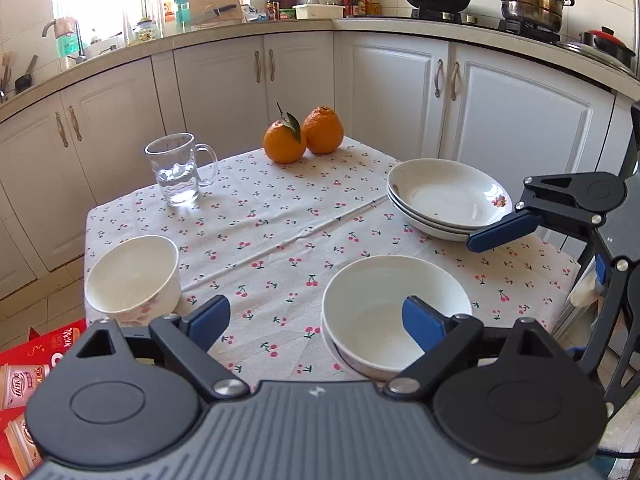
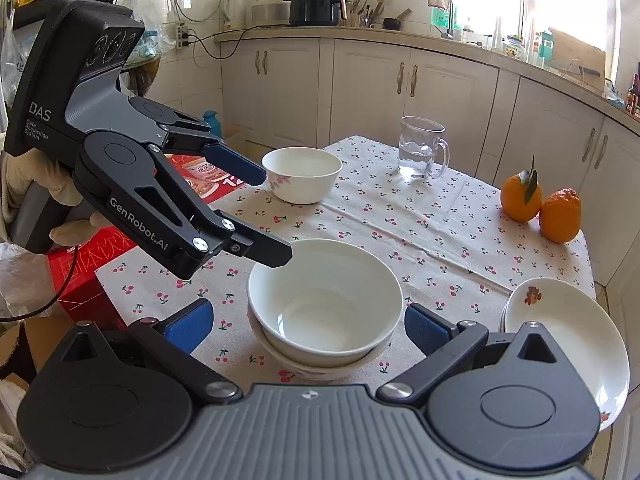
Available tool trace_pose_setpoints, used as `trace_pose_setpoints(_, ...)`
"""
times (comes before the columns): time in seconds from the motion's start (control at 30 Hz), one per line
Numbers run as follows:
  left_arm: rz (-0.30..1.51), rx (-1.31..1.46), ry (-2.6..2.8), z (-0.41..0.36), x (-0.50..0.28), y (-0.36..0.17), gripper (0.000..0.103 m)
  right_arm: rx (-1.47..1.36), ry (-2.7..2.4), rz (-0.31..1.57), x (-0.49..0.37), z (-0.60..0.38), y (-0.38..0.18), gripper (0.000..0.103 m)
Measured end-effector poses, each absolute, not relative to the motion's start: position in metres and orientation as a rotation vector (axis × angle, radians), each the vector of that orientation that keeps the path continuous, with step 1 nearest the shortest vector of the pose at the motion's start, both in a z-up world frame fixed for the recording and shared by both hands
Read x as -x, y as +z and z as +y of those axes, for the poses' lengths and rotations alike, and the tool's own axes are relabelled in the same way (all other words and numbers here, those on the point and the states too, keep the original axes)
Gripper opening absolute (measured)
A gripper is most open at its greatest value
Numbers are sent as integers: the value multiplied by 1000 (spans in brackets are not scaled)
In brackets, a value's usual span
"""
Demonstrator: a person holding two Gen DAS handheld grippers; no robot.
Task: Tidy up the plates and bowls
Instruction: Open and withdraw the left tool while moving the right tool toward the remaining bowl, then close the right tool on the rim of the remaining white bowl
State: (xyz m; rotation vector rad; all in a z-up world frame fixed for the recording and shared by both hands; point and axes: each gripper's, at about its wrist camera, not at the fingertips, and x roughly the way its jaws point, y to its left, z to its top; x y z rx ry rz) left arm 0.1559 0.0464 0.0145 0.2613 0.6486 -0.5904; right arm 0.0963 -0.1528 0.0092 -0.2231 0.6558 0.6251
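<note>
both tongs, left (image 1: 316, 322) and right (image 2: 306, 326), stand released around the 2 nested bowls (image 2: 324, 312) near the bench's front edge, probably just stacked; the lone floral bowl (image 2: 302, 174) sits at its far-left corner, 3 stacked plates (image 1: 448, 200) on its right edge.

The left tool (image 2: 272, 216) reads "DAS" and "GenRobot.AI".
</note>
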Motion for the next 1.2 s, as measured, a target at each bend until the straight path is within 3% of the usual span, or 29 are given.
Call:
trace_pose_setpoints(0.57, 632, -248, -388, 117, -202, -4, 93, 387, 655, 622, -161, -96, 35, 103)
trace_pose_setpoints(1.2, 641, -218, -309, 136, -277, -55, 91, 381, 845, 789, -320, -25, 15, 102)
